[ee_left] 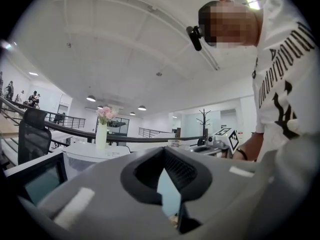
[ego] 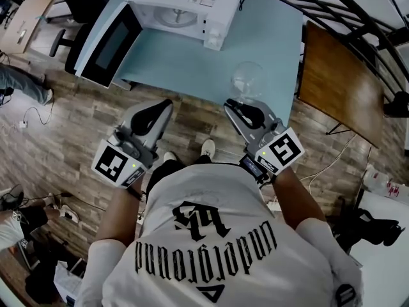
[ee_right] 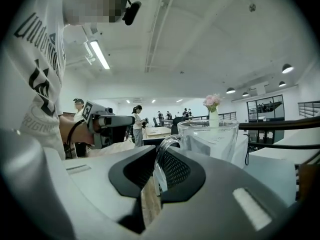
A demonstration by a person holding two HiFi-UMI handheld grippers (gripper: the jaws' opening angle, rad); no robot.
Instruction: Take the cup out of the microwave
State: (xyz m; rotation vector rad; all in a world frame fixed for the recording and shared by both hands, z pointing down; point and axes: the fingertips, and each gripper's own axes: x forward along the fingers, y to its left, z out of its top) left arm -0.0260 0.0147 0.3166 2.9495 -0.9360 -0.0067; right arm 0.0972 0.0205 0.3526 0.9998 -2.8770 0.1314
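Note:
The white microwave (ego: 192,5) stands at the back of the pale blue table (ego: 192,62), its door (ego: 108,43) swung open to the left. A clear glass cup (ego: 248,80) hangs in front of the table's near edge. My right gripper (ego: 235,107) is shut on the cup's handle (ee_right: 161,159), and the cup's body (ee_right: 210,139) rises upright just past the jaws. My left gripper (ego: 165,107) is to the left, over the wooden floor, pads together with nothing between them (ee_left: 164,171).
A glass turntable (ego: 176,16) lies inside the microwave. A brown wooden table (ego: 339,82) stands to the right and a black office chair (ego: 77,5) at the back left. A vase of flowers (ee_left: 102,126) stands on a far table. Another person's leg (ego: 22,82) shows at the left.

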